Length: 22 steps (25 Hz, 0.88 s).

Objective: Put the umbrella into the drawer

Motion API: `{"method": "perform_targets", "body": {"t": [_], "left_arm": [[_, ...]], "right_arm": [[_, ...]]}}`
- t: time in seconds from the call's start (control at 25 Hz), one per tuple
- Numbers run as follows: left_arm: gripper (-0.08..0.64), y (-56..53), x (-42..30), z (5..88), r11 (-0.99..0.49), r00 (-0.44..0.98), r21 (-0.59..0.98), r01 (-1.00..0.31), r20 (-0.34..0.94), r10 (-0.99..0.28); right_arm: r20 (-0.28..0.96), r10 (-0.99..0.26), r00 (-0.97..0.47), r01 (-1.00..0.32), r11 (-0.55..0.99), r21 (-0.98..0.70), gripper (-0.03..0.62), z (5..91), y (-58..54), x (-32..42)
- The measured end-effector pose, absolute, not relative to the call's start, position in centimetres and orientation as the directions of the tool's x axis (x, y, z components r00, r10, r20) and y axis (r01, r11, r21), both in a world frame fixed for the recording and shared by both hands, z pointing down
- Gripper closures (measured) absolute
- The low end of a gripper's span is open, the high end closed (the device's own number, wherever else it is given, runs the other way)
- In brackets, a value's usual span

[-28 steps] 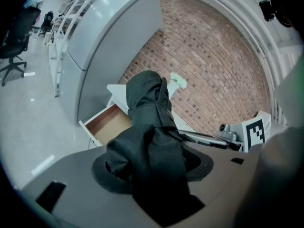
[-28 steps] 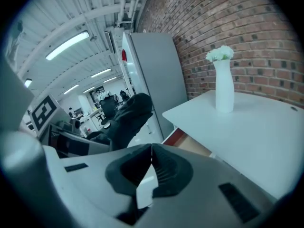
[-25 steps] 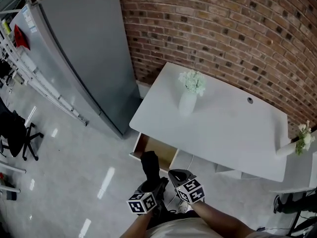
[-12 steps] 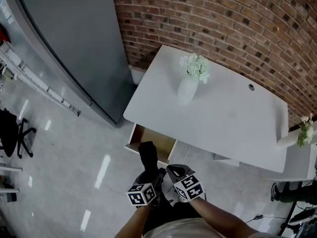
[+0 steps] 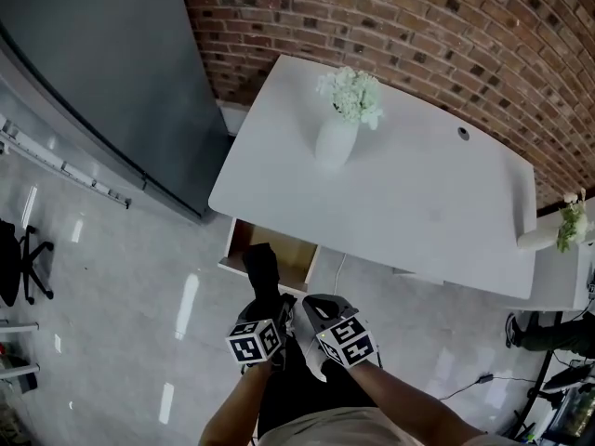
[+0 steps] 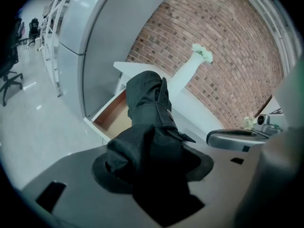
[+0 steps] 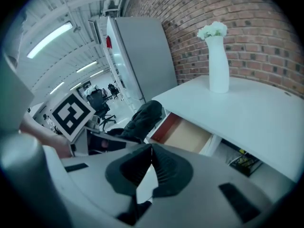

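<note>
A folded black umbrella (image 6: 147, 108) is clamped in my left gripper (image 6: 152, 163), and its far end points down at the open wooden drawer (image 6: 114, 115) under the white table's left corner. In the head view the umbrella (image 5: 263, 272) overlaps the front edge of the drawer (image 5: 279, 249), with the left gripper (image 5: 268, 312) just below it. My right gripper (image 5: 311, 321) hangs close on the right, shut with nothing between its pads (image 7: 164, 167). In the right gripper view the umbrella (image 7: 145, 115) lies left of the drawer (image 7: 183, 133).
A white vase of flowers (image 5: 337, 137) stands on the white table (image 5: 418, 212). A tall grey cabinet (image 5: 102, 82) stands close to the drawer's left side, and a brick wall (image 5: 418, 26) runs behind. A second vase (image 5: 558, 235) sits at the far right.
Both grippers have sunk a little, the left one still holding the umbrella. The head view has swung, so the table and drawer now sit further left and higher.
</note>
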<state>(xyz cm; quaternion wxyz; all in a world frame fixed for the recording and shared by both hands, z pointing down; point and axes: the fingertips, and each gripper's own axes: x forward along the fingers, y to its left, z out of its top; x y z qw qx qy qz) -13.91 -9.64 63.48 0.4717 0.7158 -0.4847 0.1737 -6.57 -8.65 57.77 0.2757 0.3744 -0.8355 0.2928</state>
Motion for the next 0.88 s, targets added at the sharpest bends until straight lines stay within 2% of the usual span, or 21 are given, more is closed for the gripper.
{"method": "perform_targets", "body": {"t": [0.88], "left_arm": [[0.305, -14.2, -13.9, 73.1, -0.096, 0.408, 0.406, -0.909, 0.813, -0.415]], "right_arm": [[0.693, -0.433, -0.577, -0.799, 0.475, -0.368, 0.575, 65.8, -11.4, -7.5]]}}
